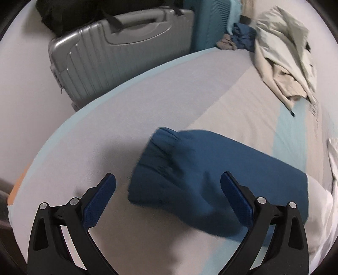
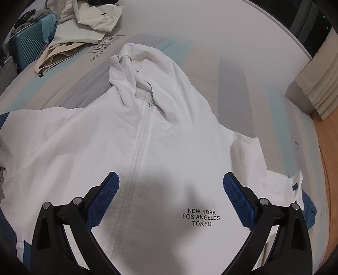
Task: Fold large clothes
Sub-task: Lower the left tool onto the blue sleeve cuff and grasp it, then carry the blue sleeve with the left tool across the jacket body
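While the white hooded jacket (image 2: 147, 148) lies spread face-up on the bed (image 2: 243, 52), both the left gripper (image 1: 168, 190) and right gripper (image 2: 171, 188) hover open and empty, so folding has barely begun and the blue sleeve (image 1: 190, 169) likely needs grasping next.

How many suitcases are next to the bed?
2. A silver suitcase stands beside the bed's edge in the left wrist view, and a teal suitcase stands just behind it, near the beige clothes pile. More may be hidden behind the black bag.
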`<state>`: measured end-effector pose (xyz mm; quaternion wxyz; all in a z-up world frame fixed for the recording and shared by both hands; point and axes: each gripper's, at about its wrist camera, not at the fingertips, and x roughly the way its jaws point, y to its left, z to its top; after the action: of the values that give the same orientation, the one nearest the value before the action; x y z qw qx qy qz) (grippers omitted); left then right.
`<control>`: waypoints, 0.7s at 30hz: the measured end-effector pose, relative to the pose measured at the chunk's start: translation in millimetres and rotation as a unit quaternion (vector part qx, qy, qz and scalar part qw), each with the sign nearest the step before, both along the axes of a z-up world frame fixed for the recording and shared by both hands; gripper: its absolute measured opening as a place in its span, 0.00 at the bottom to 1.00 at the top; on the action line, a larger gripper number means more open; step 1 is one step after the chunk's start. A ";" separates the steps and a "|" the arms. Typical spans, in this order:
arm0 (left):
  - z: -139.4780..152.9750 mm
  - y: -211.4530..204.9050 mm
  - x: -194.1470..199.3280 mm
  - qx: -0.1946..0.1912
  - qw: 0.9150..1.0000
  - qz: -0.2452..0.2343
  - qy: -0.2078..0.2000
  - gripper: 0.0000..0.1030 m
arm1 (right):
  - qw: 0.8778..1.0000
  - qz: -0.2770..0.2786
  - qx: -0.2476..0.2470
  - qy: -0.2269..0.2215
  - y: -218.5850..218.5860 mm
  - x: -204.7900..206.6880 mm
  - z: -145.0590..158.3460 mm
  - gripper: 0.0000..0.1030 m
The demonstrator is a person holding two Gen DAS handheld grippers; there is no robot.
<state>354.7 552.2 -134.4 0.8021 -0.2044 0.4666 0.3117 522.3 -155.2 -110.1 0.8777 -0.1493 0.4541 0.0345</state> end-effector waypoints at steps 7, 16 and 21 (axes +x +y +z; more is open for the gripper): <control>-23.0 15.6 5.1 -0.034 0.999 0.005 0.005 0.81 | 0.999 -0.029 0.019 0.015 -14.0 1.2 -8.1 0.92; -9.2 2.3 0.0 -0.027 0.999 -0.022 -0.012 0.25 | 0.998 -0.047 0.010 0.032 -36.9 -12.4 -3.2 0.92; 24.1 -29.8 6.2 -0.005 0.998 -0.044 -0.048 0.24 | 0.996 -0.076 0.009 0.035 -57.0 -30.2 11.5 0.92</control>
<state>360.9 522.4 -110.4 0.8351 -0.2026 0.4381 0.2638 492.1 -212.2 -98.6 0.8626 -0.1046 0.4945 -0.0232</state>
